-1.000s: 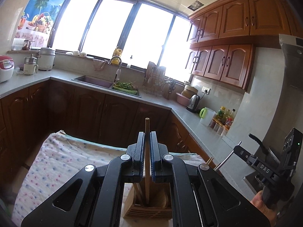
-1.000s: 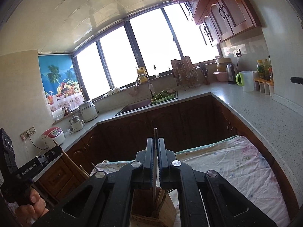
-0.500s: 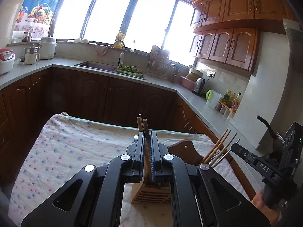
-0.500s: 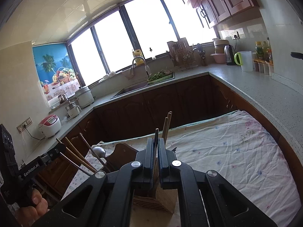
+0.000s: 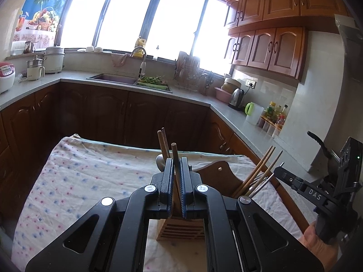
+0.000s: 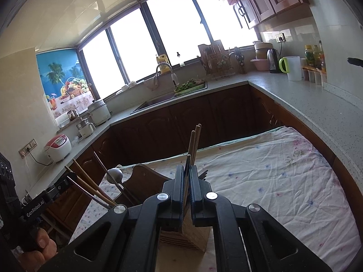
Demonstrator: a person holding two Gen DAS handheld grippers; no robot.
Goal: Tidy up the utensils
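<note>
My left gripper (image 5: 176,162) is shut on a wooden chopstick (image 5: 174,150), held upright over a slatted wooden utensil holder (image 5: 180,229) on the clothed table. Two more chopsticks (image 5: 162,142) and a spoon bowl (image 5: 160,161) stand in the holder behind it. My right gripper (image 6: 187,168) is shut on a thin dark-tipped utensil (image 6: 187,162) above the same holder (image 6: 195,235), with two chopsticks (image 6: 194,142) just beyond. A second holder of chopsticks (image 5: 258,174) stands to the right; it also shows in the right wrist view (image 6: 90,185).
A floral cloth (image 5: 90,181) covers the table. A wooden chair back (image 5: 219,174) stands beside it. Counters with a sink (image 5: 113,78), kettle (image 5: 237,96), jug (image 5: 253,113) and rice cookers (image 5: 6,79) ring the room.
Both grippers have tilted and moved down toward the wooden holder, which now shows more fully below them. The chopstick and the thin utensil stay gripped.
</note>
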